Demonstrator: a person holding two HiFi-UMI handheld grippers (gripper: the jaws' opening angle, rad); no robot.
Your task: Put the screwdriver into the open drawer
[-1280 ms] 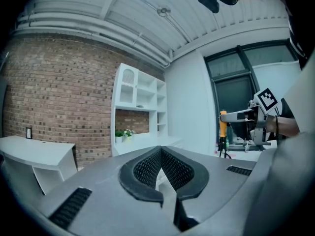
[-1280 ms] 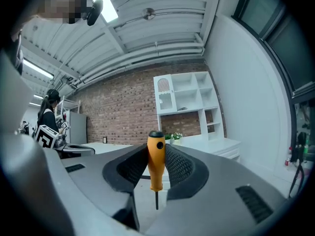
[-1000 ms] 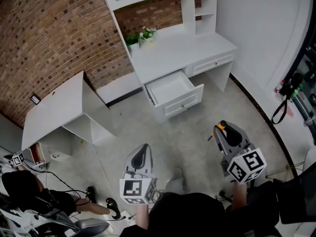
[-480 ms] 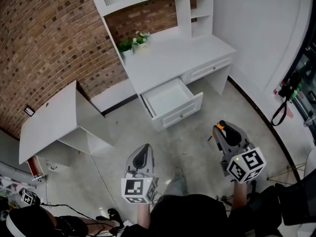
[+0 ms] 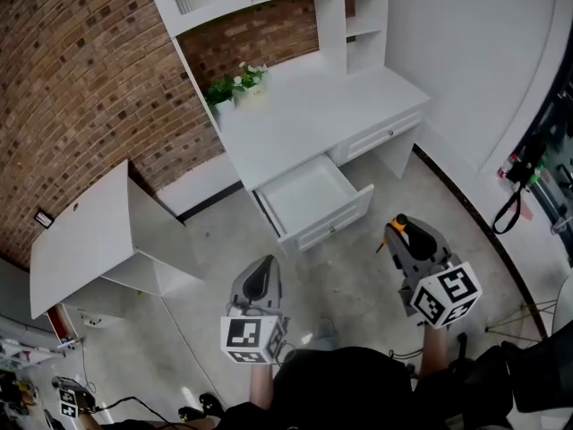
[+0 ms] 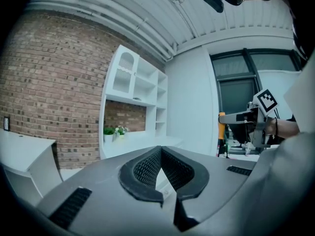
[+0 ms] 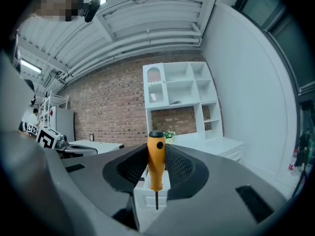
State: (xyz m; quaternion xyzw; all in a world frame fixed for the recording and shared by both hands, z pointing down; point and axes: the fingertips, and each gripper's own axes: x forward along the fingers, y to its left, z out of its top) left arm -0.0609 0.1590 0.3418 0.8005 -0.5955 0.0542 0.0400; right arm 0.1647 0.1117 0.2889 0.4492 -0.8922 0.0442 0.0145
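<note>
Right gripper [image 7: 156, 173] clamps the orange-handled screwdriver [image 7: 156, 156] upright by its handle, thin shaft pointing down, well short of the white open drawer [image 5: 309, 195] jutting from under the front edge of the white desk's tabletop [image 5: 304, 115]. Left gripper [image 6: 161, 154] is closed on nothing. How firmly the pads bite is hard to tell, so the smooth handle may swivel or slip. Come in low and the shaft knocks the drawer's front panel; let go high and it bounces out.
</note>
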